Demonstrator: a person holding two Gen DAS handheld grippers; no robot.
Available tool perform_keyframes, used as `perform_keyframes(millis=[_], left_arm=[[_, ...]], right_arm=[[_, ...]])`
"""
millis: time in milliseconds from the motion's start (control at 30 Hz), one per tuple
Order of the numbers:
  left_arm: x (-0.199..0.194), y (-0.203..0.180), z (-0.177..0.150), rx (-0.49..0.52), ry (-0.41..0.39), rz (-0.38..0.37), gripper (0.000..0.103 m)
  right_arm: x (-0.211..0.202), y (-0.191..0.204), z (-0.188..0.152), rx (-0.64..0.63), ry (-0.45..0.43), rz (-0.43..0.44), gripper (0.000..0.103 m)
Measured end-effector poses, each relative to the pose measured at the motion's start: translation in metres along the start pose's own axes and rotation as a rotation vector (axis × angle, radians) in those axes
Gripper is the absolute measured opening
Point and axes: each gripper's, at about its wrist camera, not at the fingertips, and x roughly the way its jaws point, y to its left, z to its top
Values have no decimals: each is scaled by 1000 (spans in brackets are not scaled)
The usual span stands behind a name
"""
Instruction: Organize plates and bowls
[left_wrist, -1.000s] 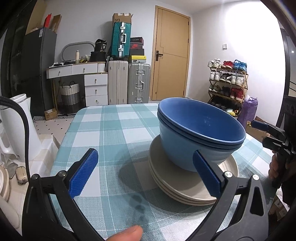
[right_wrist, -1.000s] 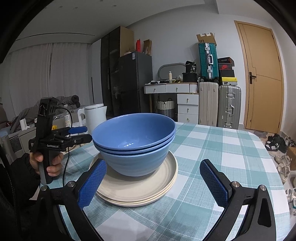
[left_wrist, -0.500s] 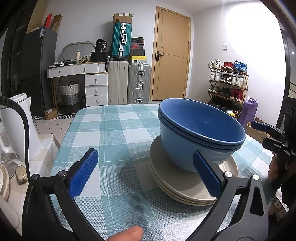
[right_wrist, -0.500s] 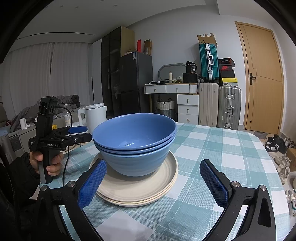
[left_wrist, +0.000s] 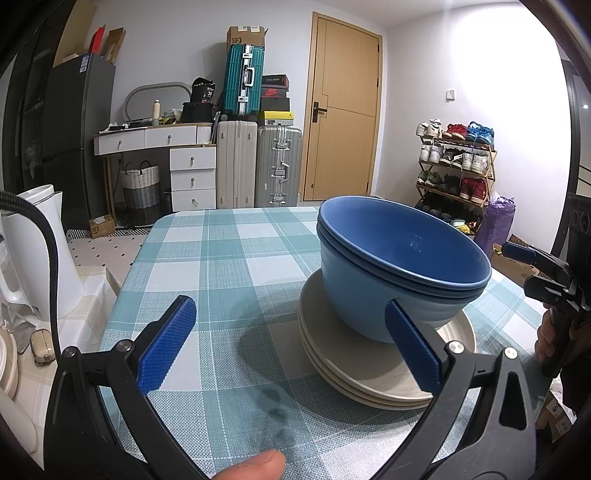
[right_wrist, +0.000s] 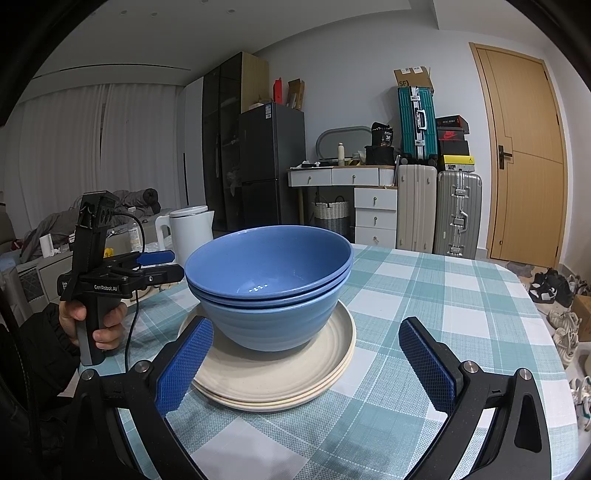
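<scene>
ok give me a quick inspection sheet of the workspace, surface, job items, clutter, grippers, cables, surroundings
surface: table with a teal and white checked cloth, flat.
job's things: blue bowls nested together, standing upright on a stack of cream plates; one pile near the table's middle.
clutter: nothing seen on the cloth besides that pile.
grippers: left gripper open, holding nothing, low over the cloth beside the pile; right gripper open, holding nothing, facing the pile.
cables: black cable hangs from the left gripper's handle.
surroundings: white kettle beyond the table edge, suitcases, drawer unit, fridge, wooden door, shoe rack.
</scene>
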Motion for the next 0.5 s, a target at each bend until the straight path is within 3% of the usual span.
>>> perform_keyframes(millis=[500], left_arm=[[0,1,0,-2,0,1,102]], right_arm=[[0,0,0,-1,1,-1,103]])
